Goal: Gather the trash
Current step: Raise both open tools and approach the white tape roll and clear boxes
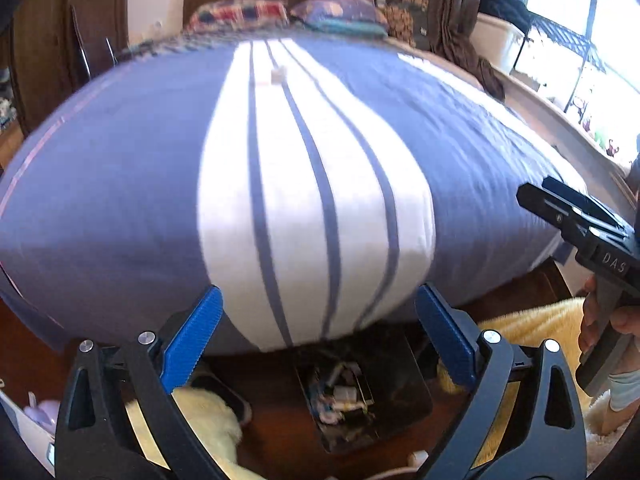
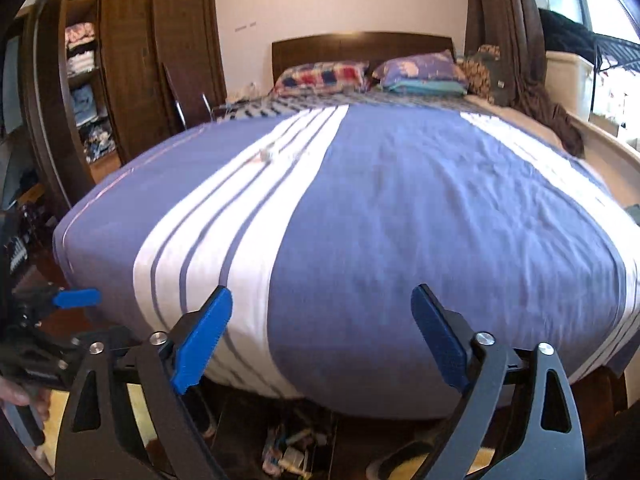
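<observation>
- Both grippers stand wide apart and hold nothing: the left gripper [image 1: 319, 334] and the right gripper [image 2: 322, 334] each show two blue pads with bare space between.
- Below and just ahead of them, on the dark floor at the foot of the bed, sits a bin [image 1: 344, 396] with wrappers and scraps already in it.
- Ahead of the grippers spreads the bed [image 1: 120, 184], under a blue cover with a white striped band.
- Far up that band, well apart from both grippers, lies one small pale scrap [image 1: 278, 74], the likely next piece of trash. It is blurred, so what it is made of cannot be told.
- Beyond it lie two pillows [image 2: 372, 74] against a dark headboard.
- Risks, as a judgement: the scrap is pale on white cloth and easy to miss; closing on it may pinch the cover and drag it; the reach is long; a light scrap may slip free before reaching the bin.
</observation>
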